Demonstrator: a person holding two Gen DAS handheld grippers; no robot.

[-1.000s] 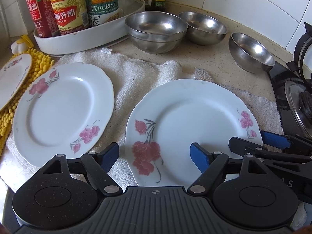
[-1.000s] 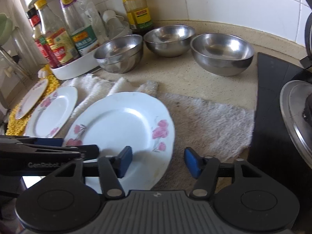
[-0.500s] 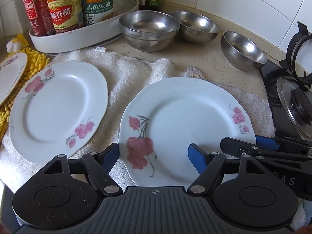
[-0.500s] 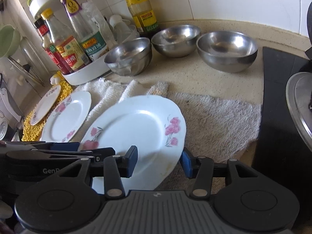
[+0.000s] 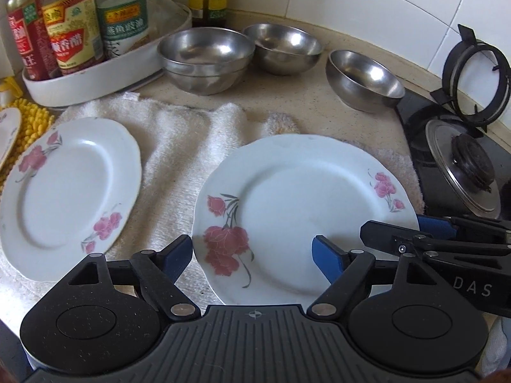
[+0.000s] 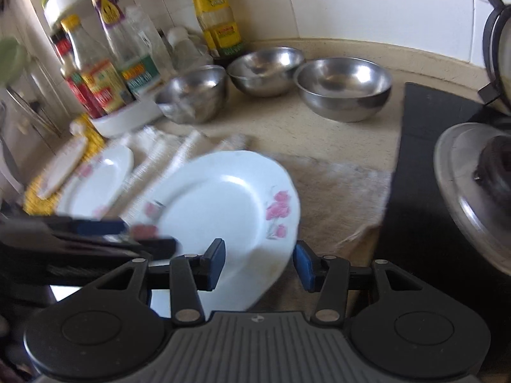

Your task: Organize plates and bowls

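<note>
A white plate with pink flowers (image 5: 303, 210) lies on a white towel (image 5: 185, 146); it also shows in the right wrist view (image 6: 223, 204). My left gripper (image 5: 252, 258) is open over its near rim. My right gripper (image 6: 258, 265) is open with its fingers astride the plate's right rim; it shows in the left wrist view (image 5: 428, 229). A second flowered plate (image 5: 64, 191) lies to the left, a third (image 5: 8, 134) at the far left edge. Steel bowls stand behind: a stacked pair (image 5: 204, 57), one (image 5: 284, 46) and another (image 5: 364, 79).
A white tray of sauce bottles (image 5: 89, 76) stands at the back left. A yellow mat (image 5: 28, 121) lies under the far-left plate. A gas stove with a burner (image 5: 466, 172) and pot stand (image 5: 472, 86) is on the right. Tiled wall behind.
Both grippers have pulled back and risen a little. The right gripper's jaws have narrowed around the plate's right rim, and its view is blurred from motion.
</note>
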